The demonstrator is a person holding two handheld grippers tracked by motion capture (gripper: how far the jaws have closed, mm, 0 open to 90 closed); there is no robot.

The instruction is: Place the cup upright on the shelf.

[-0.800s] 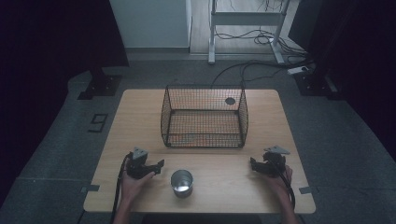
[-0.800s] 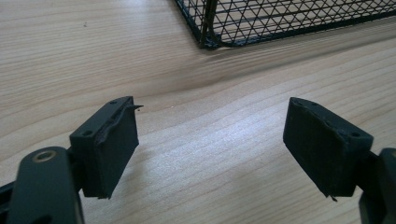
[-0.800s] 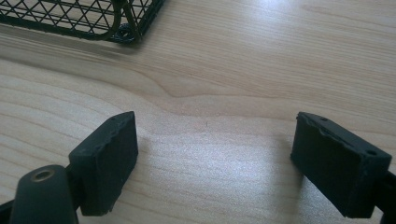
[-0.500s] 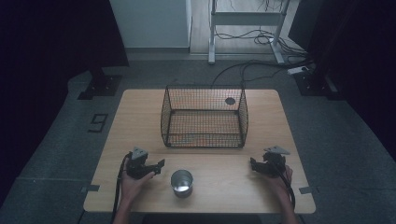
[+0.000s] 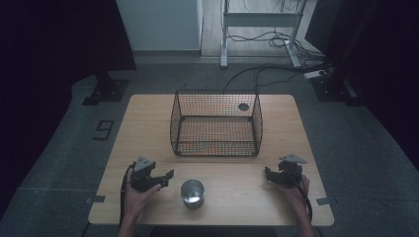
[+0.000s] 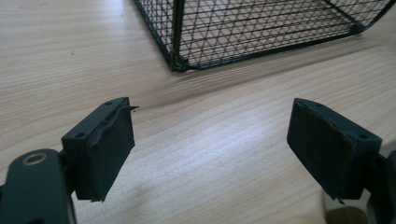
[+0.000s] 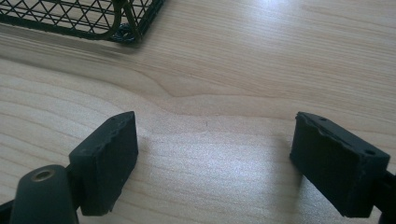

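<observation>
A shiny metal cup (image 5: pixel 192 192) stands upright near the table's front edge, between the two hands. My left gripper (image 5: pixel 167 178) rests on the table just left of the cup, apart from it. Its jaws stand wide apart over bare wood in the left gripper view (image 6: pixel 210 154), with nothing between them. My right gripper (image 5: pixel 270 174) lies at the front right, well away from the cup. It is open too, with bare wood between its pads (image 7: pixel 215 158). A black wire basket (image 5: pixel 216 123) sits at the table's middle.
The basket's near corner (image 6: pixel 177 46) lies ahead of the left gripper, and another corner (image 7: pixel 93 18) is up and to the left of the right gripper. The wooden table (image 5: pixel 148 123) ends close behind both hands. A dark round spot (image 5: pixel 243 106) lies behind the basket.
</observation>
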